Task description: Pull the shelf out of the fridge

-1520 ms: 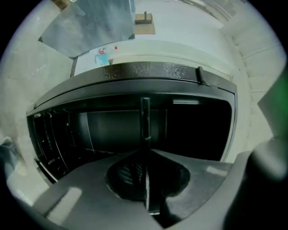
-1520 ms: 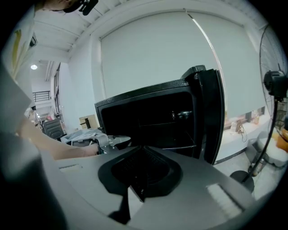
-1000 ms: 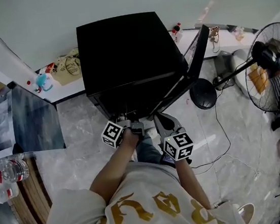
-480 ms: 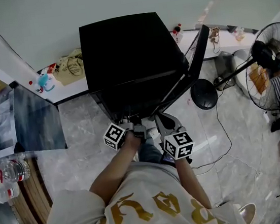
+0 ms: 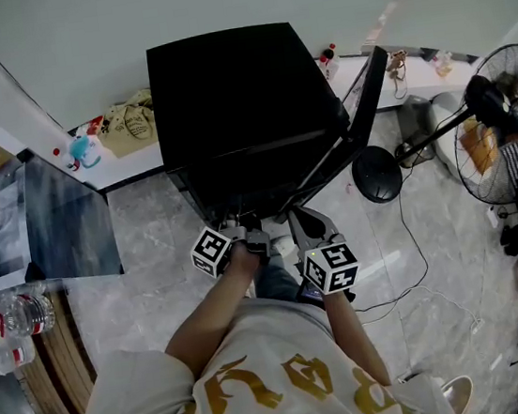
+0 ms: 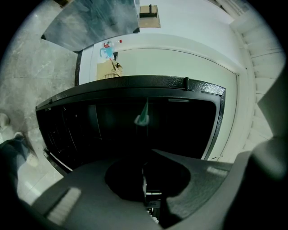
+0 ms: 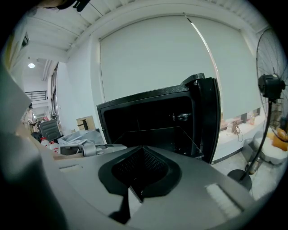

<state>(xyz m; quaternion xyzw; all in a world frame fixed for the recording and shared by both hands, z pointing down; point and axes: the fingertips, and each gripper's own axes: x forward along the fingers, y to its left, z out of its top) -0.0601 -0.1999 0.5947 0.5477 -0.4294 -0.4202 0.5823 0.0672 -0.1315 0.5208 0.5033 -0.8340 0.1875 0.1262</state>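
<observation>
1. Step in hand: front edge gripped, and the shelf (image 7: 155, 134) sits mid-height inside the open fridge (image 5: 234, 91).
2. Left gripper (image 6: 145, 182): jaws pinched on the shelf edge (glass, seen edge-on). Right gripper (image 7: 135, 193): closed, apparently empty.
3. Next, in my judgement: a level, straight pull outward.

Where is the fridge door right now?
In the head view the fridge door stands swung open at the right side of the black fridge, just above the round fan base on the floor.
</observation>
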